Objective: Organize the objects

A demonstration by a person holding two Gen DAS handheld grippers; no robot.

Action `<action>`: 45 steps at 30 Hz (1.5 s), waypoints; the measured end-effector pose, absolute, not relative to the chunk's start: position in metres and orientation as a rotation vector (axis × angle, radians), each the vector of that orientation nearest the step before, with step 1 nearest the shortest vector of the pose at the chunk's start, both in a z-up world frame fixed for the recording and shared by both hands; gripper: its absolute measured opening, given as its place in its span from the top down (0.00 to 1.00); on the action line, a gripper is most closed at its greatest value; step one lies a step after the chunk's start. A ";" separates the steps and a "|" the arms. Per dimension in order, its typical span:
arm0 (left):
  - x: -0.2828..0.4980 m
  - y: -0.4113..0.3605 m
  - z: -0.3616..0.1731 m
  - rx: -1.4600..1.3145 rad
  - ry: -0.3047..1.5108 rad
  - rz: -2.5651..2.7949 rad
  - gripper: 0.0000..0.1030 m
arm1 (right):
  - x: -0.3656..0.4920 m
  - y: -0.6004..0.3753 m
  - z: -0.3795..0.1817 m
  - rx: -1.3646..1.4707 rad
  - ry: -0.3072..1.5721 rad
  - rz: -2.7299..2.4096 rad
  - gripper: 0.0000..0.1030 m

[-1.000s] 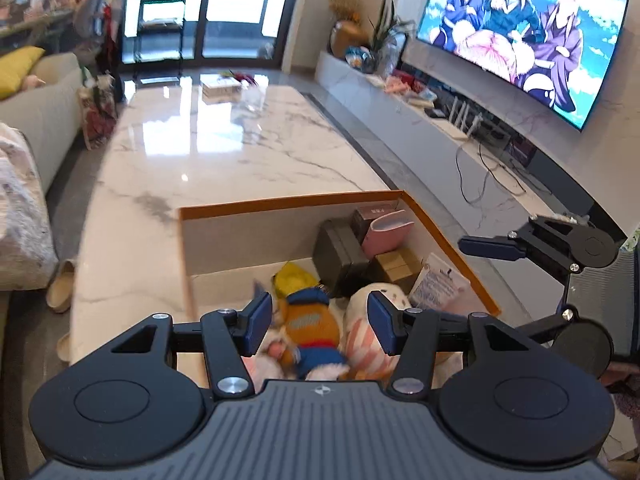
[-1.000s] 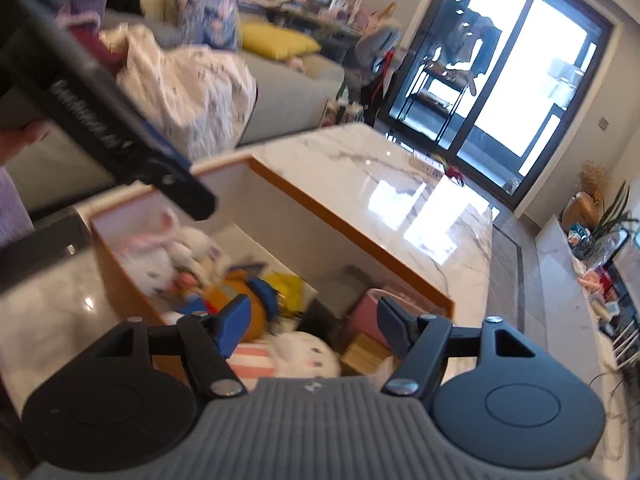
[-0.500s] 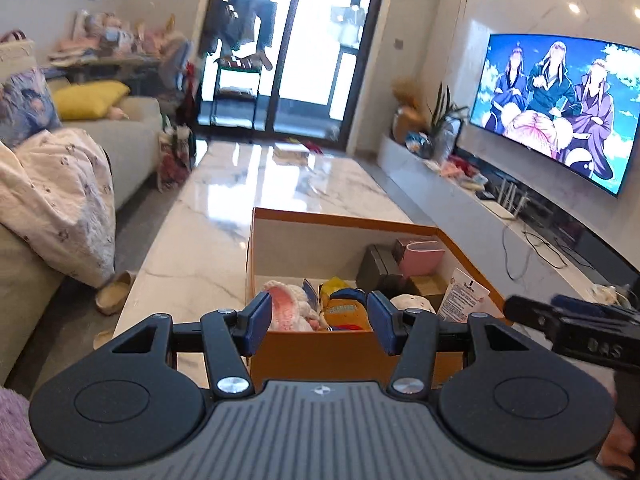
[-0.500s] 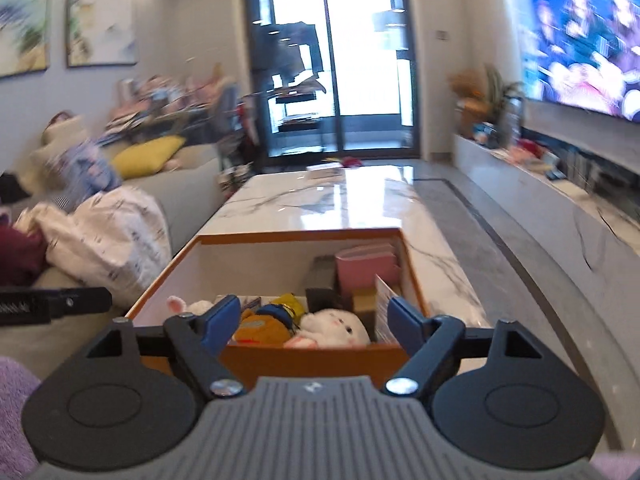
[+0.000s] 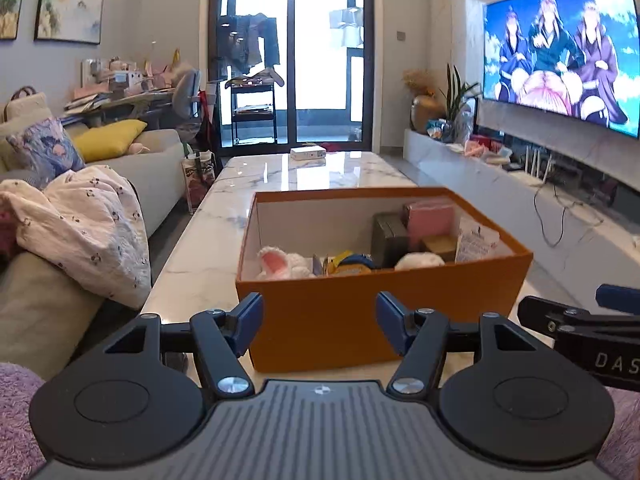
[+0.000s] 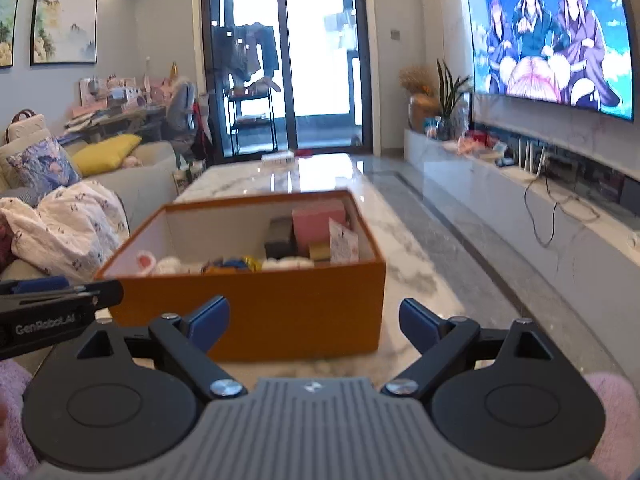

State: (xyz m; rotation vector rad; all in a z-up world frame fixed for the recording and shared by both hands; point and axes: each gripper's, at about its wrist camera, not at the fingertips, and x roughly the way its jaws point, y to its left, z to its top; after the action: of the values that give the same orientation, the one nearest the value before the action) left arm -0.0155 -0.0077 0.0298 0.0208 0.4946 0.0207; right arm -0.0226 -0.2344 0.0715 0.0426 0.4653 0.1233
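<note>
Item, orange box (image 5: pixel 380 320) of toys on marble table (image 5: pixel 280 172): I am holding left gripper (image 5: pixel 319 322) and right gripper (image 6: pixel 314 322) wide and empty, pulled back from over the plush toys (image 5: pixel 280 262) to just short of its near wall, suggesting sorting is finishing.
</note>
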 end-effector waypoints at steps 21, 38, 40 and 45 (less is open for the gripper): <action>-0.023 -0.009 0.003 0.046 0.619 0.007 0.24 | -0.026 -0.225 0.050 0.004 0.563 0.124 0.06; -0.022 -0.011 0.004 0.049 0.634 0.000 0.24 | -0.023 -0.228 0.045 0.010 0.591 0.115 0.06; -0.021 -0.011 0.004 0.048 0.633 0.000 0.24 | -0.023 -0.228 0.045 0.010 0.590 0.115 0.06; -0.021 -0.010 0.005 0.047 0.632 0.000 0.24 | -0.023 -0.228 0.044 0.011 0.591 0.115 0.06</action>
State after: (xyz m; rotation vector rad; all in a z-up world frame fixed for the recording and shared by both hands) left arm -0.0215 -0.0104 0.0046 0.0472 0.6322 0.0000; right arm -0.0225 -0.2279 0.0445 0.0108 0.5909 0.1150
